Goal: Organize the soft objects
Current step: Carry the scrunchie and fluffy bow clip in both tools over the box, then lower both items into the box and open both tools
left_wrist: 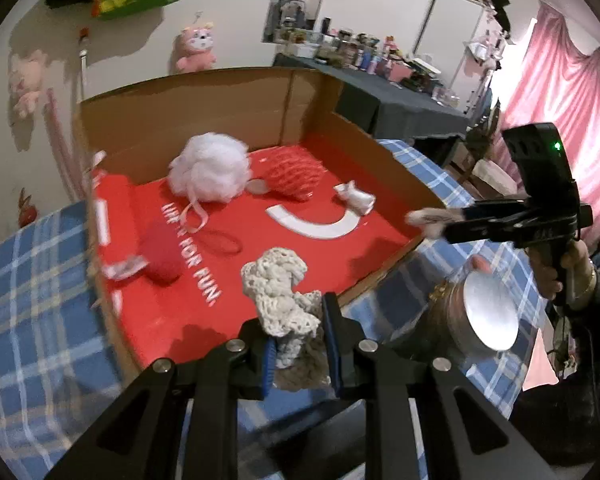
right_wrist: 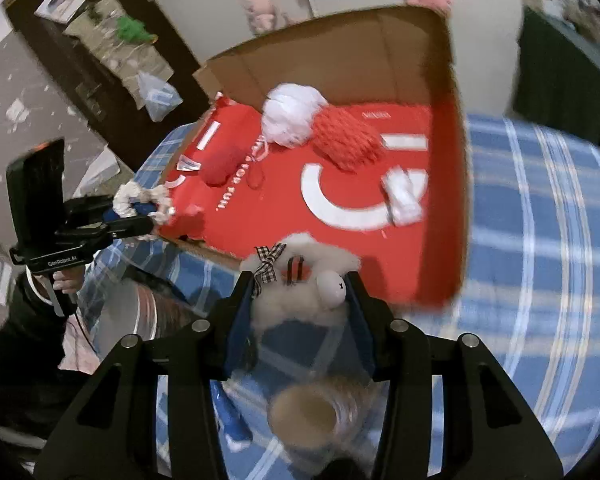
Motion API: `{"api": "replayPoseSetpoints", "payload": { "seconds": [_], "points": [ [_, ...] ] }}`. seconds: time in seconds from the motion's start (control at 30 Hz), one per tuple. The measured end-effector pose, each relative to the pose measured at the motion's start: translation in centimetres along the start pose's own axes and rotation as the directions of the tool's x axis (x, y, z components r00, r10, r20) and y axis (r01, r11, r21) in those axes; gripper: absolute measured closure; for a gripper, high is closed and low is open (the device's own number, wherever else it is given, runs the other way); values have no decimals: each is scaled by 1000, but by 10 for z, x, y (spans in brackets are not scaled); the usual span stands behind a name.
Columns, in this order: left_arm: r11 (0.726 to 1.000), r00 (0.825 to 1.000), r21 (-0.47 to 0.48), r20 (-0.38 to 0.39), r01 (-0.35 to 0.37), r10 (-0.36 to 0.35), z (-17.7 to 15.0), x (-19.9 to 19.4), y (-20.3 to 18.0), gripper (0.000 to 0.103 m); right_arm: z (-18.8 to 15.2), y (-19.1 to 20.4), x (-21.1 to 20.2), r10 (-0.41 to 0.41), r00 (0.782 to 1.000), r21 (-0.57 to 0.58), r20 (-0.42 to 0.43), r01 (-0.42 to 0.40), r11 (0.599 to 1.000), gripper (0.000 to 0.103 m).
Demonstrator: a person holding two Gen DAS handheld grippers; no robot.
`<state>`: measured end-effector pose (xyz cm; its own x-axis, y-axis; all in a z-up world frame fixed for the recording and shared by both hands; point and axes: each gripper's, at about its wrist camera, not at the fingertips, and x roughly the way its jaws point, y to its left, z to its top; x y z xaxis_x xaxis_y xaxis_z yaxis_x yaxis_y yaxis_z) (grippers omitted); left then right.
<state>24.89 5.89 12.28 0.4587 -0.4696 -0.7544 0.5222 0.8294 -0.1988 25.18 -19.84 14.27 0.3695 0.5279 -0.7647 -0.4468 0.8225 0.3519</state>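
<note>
"FOR FUN." on red box floor [left_wrist: 236, 280]; "GenRobot.AI" on left tongs [right_wrist: 62, 263]

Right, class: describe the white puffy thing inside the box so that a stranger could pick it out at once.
Find the open cardboard box with the red printed floor, standing on the blue checked cloth. At its far end, against the back wall, sits the white mesh bath pouf, touching a red netted pouf. It is the only round, frilly white ball there, with a pale ribbon loop trailing from it.

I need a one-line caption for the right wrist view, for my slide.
Right gripper holds a fluffy white toy at the edge of the red box; left gripper holds a crochet piece.
</note>
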Motion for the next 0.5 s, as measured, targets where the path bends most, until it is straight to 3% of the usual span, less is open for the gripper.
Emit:
{"api": "replayPoseSetpoints", "payload": {
  "seconds": [0.23, 0.5],
  "points": [
    [995, 999, 87, -19, -41, 43, 34, 36, -17, 81, 38, 22, 37, -114, 993, -203, -29, 106, 973, 60],
    [992, 992, 113, -107, -59, 72, 64, 89, -12, 80, 66, 11, 82, -177, 974, -271, -139, 134, 953, 60]
  ]
}}
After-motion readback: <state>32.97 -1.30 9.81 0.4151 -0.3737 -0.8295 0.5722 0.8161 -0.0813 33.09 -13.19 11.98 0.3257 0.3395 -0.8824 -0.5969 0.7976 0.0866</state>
